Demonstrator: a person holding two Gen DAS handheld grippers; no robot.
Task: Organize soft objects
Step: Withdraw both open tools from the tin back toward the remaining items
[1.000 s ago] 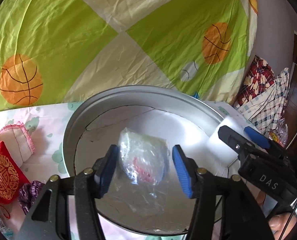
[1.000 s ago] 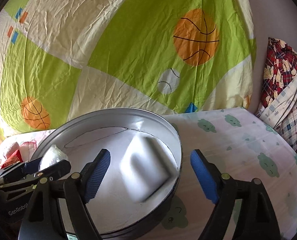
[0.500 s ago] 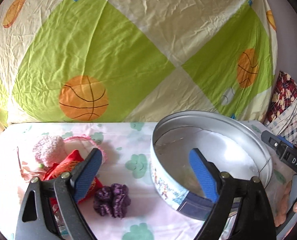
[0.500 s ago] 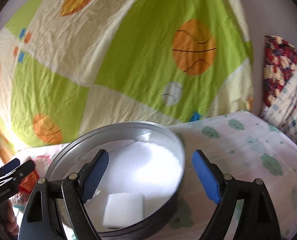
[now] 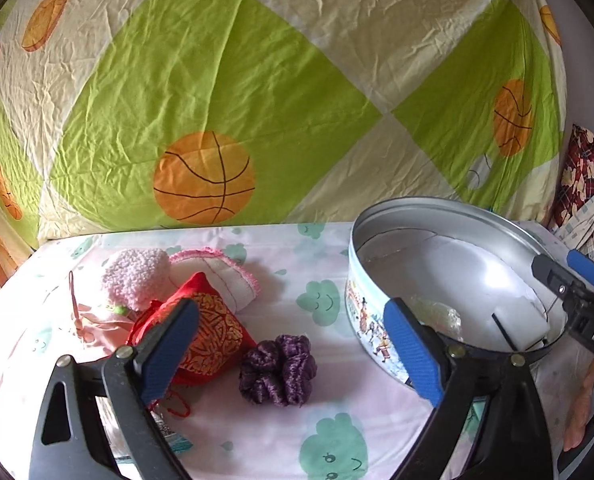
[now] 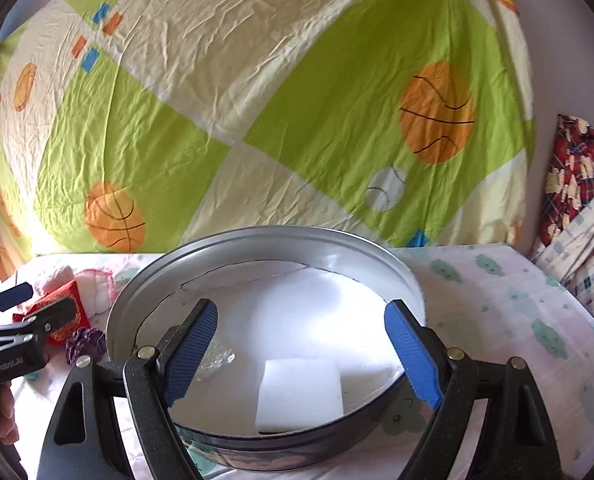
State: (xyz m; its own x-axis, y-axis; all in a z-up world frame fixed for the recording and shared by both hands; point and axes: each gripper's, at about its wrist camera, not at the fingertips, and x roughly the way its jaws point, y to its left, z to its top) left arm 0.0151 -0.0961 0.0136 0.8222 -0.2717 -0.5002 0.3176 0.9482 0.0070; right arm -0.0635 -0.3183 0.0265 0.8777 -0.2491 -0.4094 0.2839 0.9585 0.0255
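Observation:
A round metal tin [image 5: 381, 268] stands on the bed at right; it also shows in the right wrist view [image 6: 137, 292]. Inside lie a white sponge block [image 6: 301, 392] and a clear plastic bag [image 5: 437, 314]. Left of the tin lie a purple scrunchie [image 5: 277, 368], a red embroidered pouch [image 5: 213, 332], a pink fluffy item [image 5: 135, 276] and a pink-edged white cloth [image 5: 229, 276]. My left gripper [image 5: 293, 352] is open and empty, above the scrunchie. My right gripper [image 6: 301, 356] is open and empty, over the tin's near rim.
A green and cream basketball-print sheet [image 5: 225, 92] hangs behind the bed. Plaid cloths [image 6: 577, 216] pile at the right. A packet [image 5: 169, 436] lies under the left gripper. The bed sheet [image 6: 497, 292] has green cloud prints.
My left gripper let the plastic bag go in the tin and swung left toward the scrunchie and pouch. My right gripper let the white sponge drop into the tin and drew back slightly.

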